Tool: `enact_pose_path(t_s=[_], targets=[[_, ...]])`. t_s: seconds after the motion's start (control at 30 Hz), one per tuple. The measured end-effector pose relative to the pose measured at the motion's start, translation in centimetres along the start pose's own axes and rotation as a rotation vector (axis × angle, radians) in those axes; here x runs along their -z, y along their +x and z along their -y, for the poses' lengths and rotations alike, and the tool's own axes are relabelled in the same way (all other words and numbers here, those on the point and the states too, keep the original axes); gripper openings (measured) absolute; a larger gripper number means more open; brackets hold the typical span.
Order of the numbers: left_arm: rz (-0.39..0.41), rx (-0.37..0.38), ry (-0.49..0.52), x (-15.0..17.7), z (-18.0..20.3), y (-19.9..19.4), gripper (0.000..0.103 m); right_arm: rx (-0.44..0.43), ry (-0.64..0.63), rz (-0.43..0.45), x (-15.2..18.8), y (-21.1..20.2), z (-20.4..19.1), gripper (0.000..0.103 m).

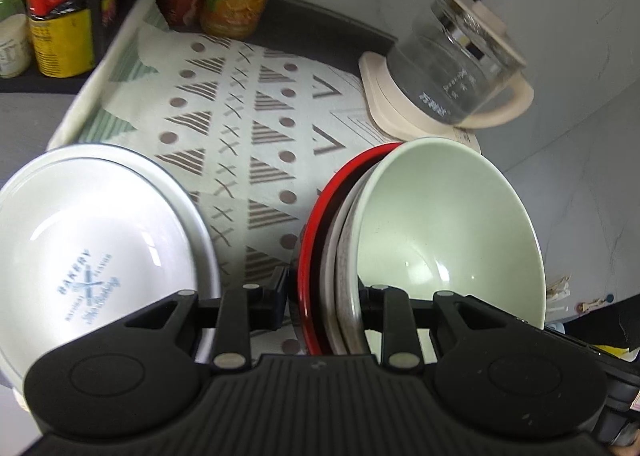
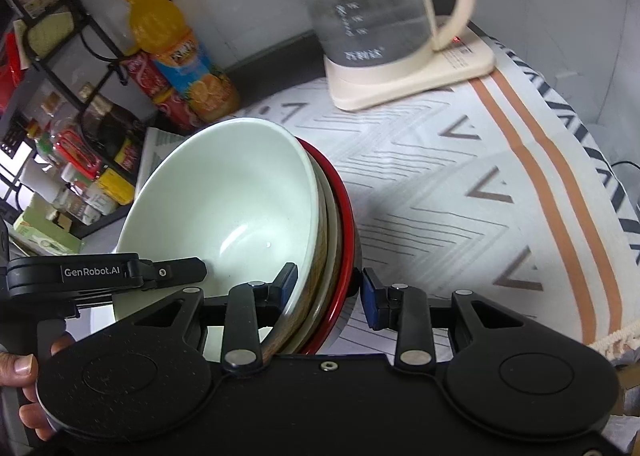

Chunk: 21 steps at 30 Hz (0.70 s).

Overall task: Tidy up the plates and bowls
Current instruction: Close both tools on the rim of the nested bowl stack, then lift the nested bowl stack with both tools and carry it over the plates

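Observation:
A stack of bowls is held between both grippers: a pale green bowl (image 1: 448, 232) on top, a speckled cream bowl (image 1: 346, 256) under it and a red bowl (image 1: 312, 252) at the bottom. My left gripper (image 1: 324, 296) straddles one rim of the stack, closed on it. My right gripper (image 2: 330, 292) straddles the opposite rim of the green bowl (image 2: 224, 208) and red bowl (image 2: 346, 224); a small gap shows at its right pad. A white bowl with blue "BAKERY" print (image 1: 88, 256) sits to the left on a white plate (image 1: 204, 240).
A patterned cloth (image 1: 248, 128) covers the table (image 2: 460, 184). A glass kettle on a cream base (image 1: 452, 76) stands at the back (image 2: 384, 28). Juice and cola bottles (image 2: 180, 56) and a black rack of jars (image 2: 60, 128) stand along the wall.

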<state>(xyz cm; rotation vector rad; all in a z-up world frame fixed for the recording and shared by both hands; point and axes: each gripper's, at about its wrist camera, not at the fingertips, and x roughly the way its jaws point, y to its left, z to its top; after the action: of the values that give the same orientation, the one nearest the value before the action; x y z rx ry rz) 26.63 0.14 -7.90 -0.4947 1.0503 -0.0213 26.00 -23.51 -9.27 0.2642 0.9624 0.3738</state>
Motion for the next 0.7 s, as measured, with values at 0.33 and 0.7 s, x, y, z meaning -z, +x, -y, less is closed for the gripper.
enact_pose_path(t_s=[0.33, 0.7], targets=[[0.054, -0.013, -0.033, -0.4, -3.2, -3.2, 0.027, -0.038, -0.048, 0.026, -0.5, 0.1, -4.0, 0.033], [0.113, -0.053, -0.080, -0.7, -7.3, -6.5, 0.027, -0.085, -0.107, 0.011, -0.5, 1.2, -8.9, 0.033]])
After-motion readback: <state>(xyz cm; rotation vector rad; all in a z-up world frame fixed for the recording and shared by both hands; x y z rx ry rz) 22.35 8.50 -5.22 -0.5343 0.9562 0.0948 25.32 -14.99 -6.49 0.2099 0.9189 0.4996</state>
